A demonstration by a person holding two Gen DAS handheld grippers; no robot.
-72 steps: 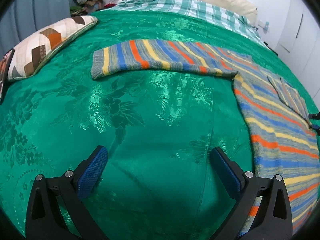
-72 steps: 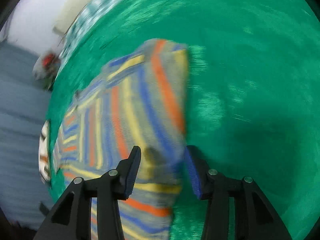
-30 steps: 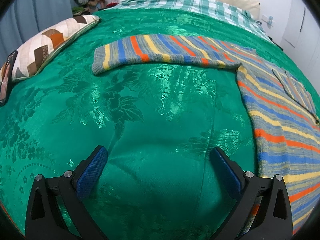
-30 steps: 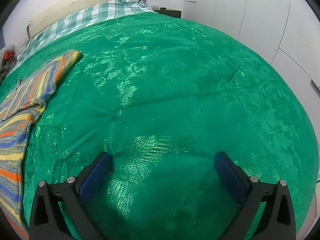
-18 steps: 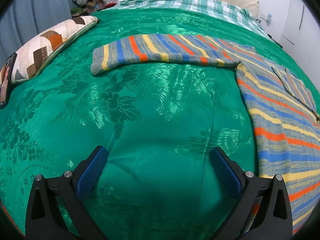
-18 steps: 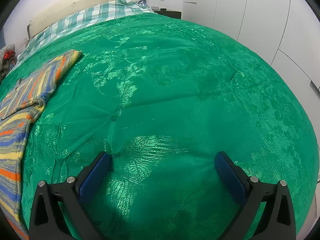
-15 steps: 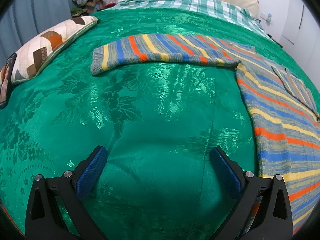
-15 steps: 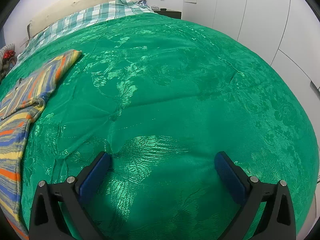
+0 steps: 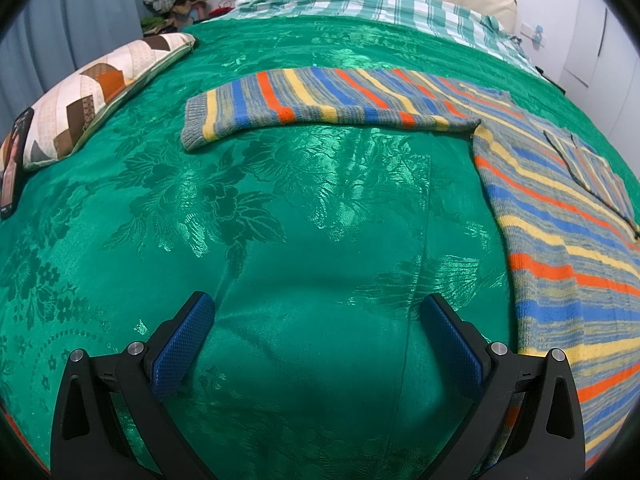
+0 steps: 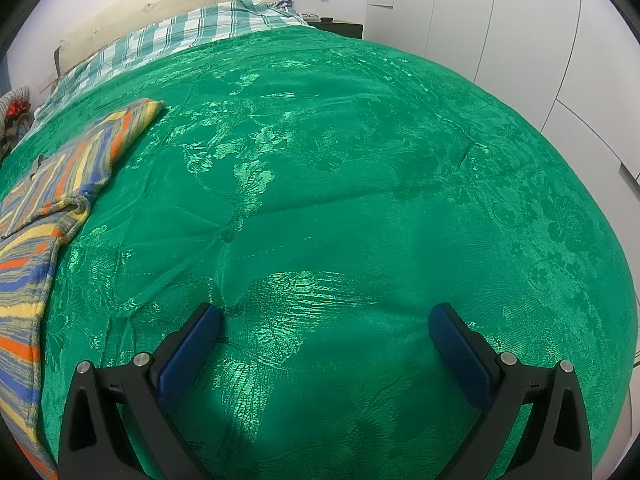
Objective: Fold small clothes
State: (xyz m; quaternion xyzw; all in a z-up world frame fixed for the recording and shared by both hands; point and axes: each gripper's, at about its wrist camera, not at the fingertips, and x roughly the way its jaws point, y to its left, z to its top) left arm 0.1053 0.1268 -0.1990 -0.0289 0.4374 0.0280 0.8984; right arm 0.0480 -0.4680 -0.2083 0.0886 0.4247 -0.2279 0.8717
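Note:
A striped knit sweater (image 9: 560,216) in blue, orange, yellow and grey lies flat on the green bedspread (image 9: 280,220). One sleeve (image 9: 320,104) stretches out to the left in the left wrist view. The other sleeve (image 10: 100,140) lies folded over the body at the left of the right wrist view. My left gripper (image 9: 316,320) is open and empty, low over bare bedspread left of the sweater's hem. My right gripper (image 10: 324,328) is open and empty over bare bedspread, right of the sweater.
A patchwork cushion (image 9: 92,100) and a dark phone (image 9: 14,160) lie at the bed's left edge. A plaid sheet (image 9: 360,4) and headboard are at the far end. White wardrobe doors (image 10: 520,20) stand to the right of the bed.
The right gripper let go of the sleeve it held, opened wide and drew back to the right of the sweater. For the last second both grippers have stayed still.

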